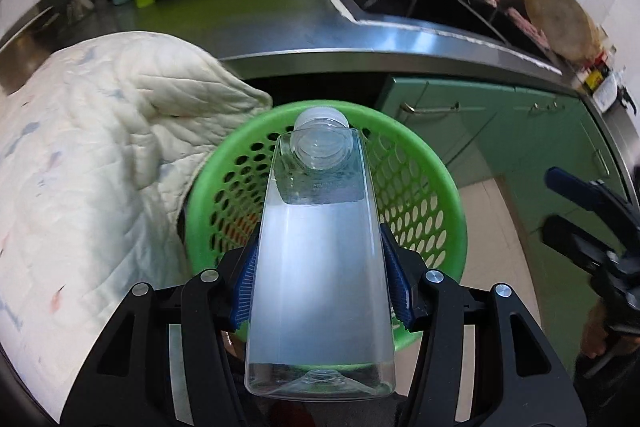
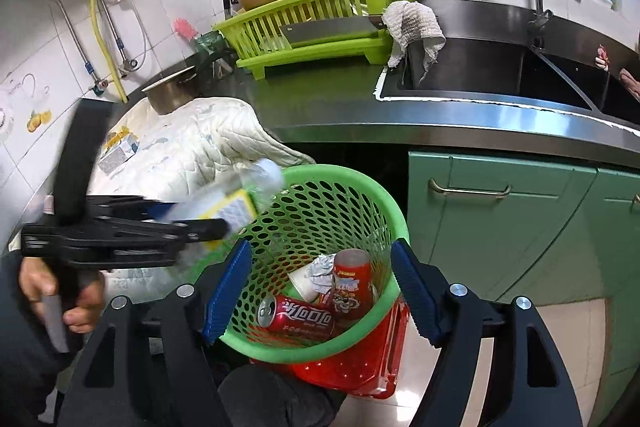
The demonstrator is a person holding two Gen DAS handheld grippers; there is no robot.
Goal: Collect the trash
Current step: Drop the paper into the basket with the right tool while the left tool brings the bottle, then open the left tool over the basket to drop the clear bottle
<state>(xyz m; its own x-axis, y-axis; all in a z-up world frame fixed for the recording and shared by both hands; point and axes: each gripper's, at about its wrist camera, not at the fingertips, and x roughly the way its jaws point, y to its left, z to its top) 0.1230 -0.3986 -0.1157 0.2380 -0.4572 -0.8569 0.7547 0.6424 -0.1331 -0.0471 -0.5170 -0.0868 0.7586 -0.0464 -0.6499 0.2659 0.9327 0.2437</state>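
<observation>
My left gripper (image 1: 320, 267) is shut on a clear square bottle (image 1: 320, 247) with a white cap, its blue pads pressing both sides. The bottle hangs tilted over the green perforated basket (image 1: 452, 195). In the right wrist view the same bottle (image 2: 240, 203) shows blurred at the basket's (image 2: 360, 179) left rim, held by the left gripper (image 2: 216, 227). My right gripper (image 2: 320, 287) stands open above the basket with nothing between its fingers. Inside lie a red cola can (image 2: 300, 319), a red snack can (image 2: 352, 287) and crumpled paper (image 2: 320, 271). The right gripper (image 1: 560, 207) appears at the left view's right edge.
The basket sits on a red plastic crate (image 2: 360, 367) on the tiled floor. A white quilted cloth (image 1: 100, 147) drapes over the steel counter (image 1: 360, 39) at the left. A green dish rack (image 2: 312, 23), a sink (image 2: 480, 67) and green cabinets (image 2: 500, 219) stand behind.
</observation>
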